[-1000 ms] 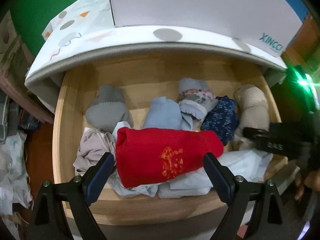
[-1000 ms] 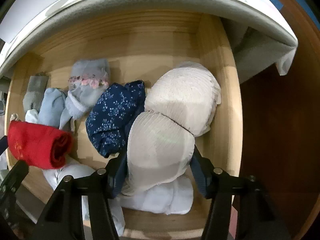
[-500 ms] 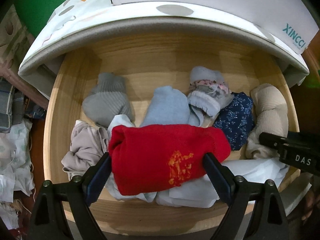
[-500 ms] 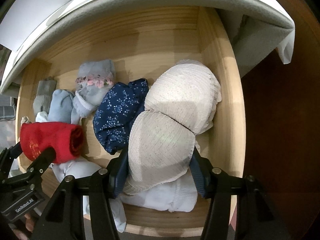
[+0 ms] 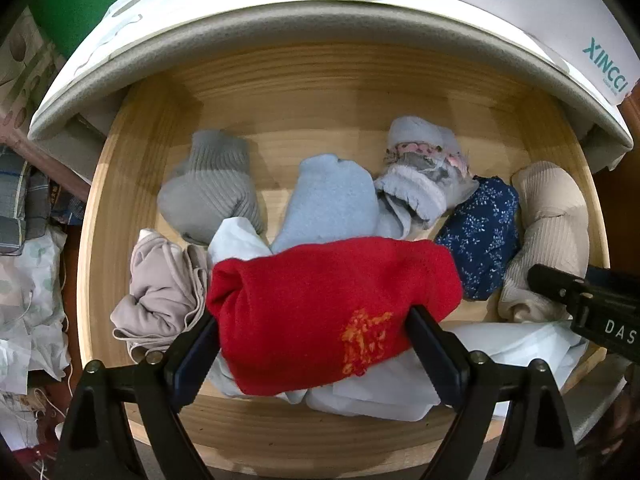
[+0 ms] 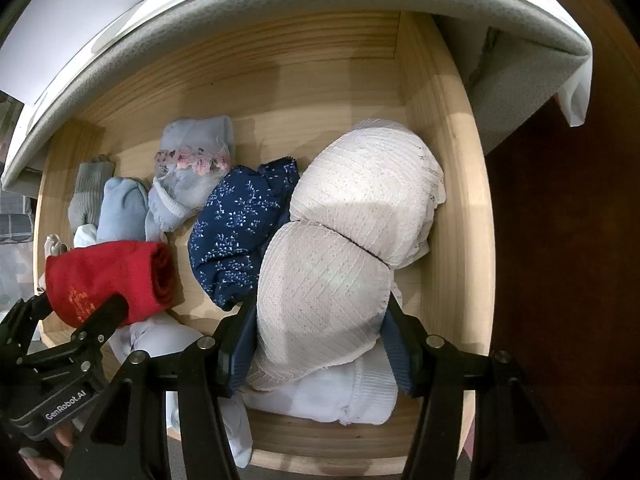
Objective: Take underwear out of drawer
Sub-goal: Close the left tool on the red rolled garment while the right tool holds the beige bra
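Note:
An open wooden drawer holds folded garments. My left gripper is open, its jaws on either side of a rolled red underwear at the drawer's front; contact is unclear. The red roll also shows in the right wrist view, with the left gripper on it. My right gripper is open, its jaws around a cream ribbed bra at the drawer's right side. The right gripper body shows in the left wrist view beside the cream bra.
In the drawer lie a navy floral piece, a light blue roll, a grey ribbed roll, a lace-trimmed grey piece, a beige crumpled piece and white cloths. A white padded top overhangs the back.
Both grippers have moved forward and lower into the drawer. The red roll and the cream bra now sit deeper between their jaws. Nothing in the drawer has shifted.

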